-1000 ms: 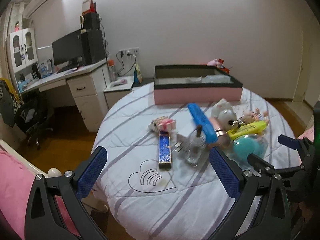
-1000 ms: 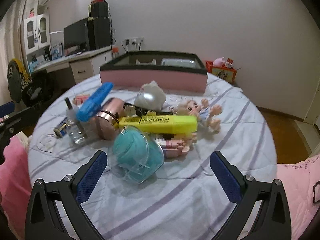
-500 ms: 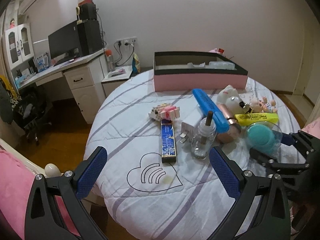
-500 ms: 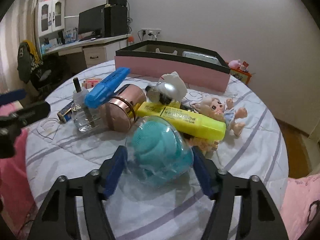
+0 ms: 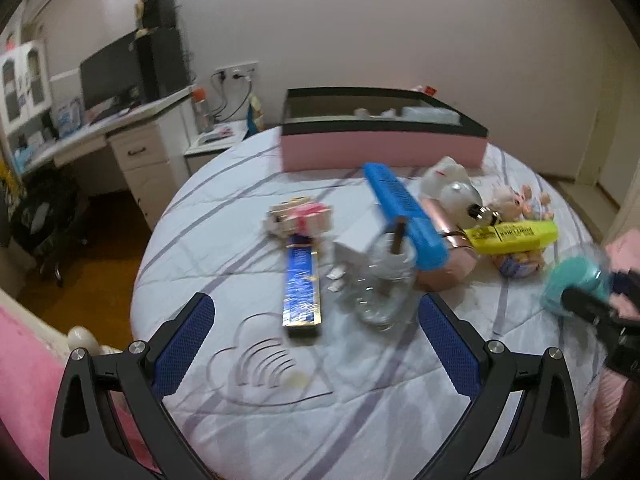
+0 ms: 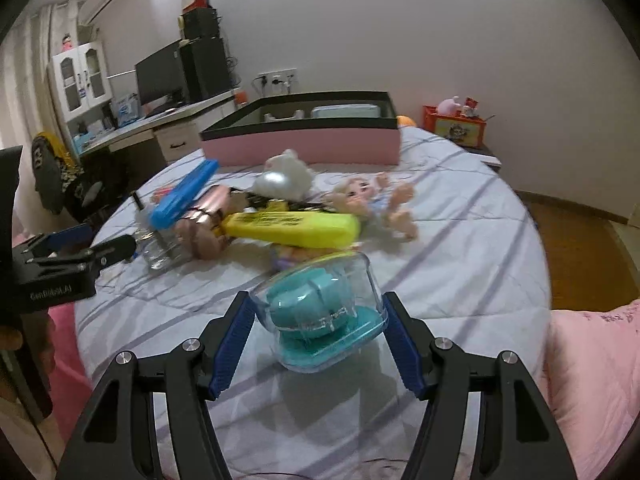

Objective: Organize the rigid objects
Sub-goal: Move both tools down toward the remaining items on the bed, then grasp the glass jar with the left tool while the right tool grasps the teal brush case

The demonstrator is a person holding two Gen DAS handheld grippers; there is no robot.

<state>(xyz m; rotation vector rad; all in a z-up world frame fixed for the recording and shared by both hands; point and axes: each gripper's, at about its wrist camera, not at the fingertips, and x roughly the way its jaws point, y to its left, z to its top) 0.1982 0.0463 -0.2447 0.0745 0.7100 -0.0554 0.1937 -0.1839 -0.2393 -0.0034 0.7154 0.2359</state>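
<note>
The left tool (image 5: 314, 334) hovers level, jaws wide apart and holding nothing, just short of the glass bottle (image 5: 386, 280) on the bed (image 5: 240, 216). To the bottle's right, the right tool (image 6: 318, 340) clamps the teal case (image 6: 324, 310), now lifted and tilted, previously resting against the yellow highlighter (image 6: 294, 228).
</note>
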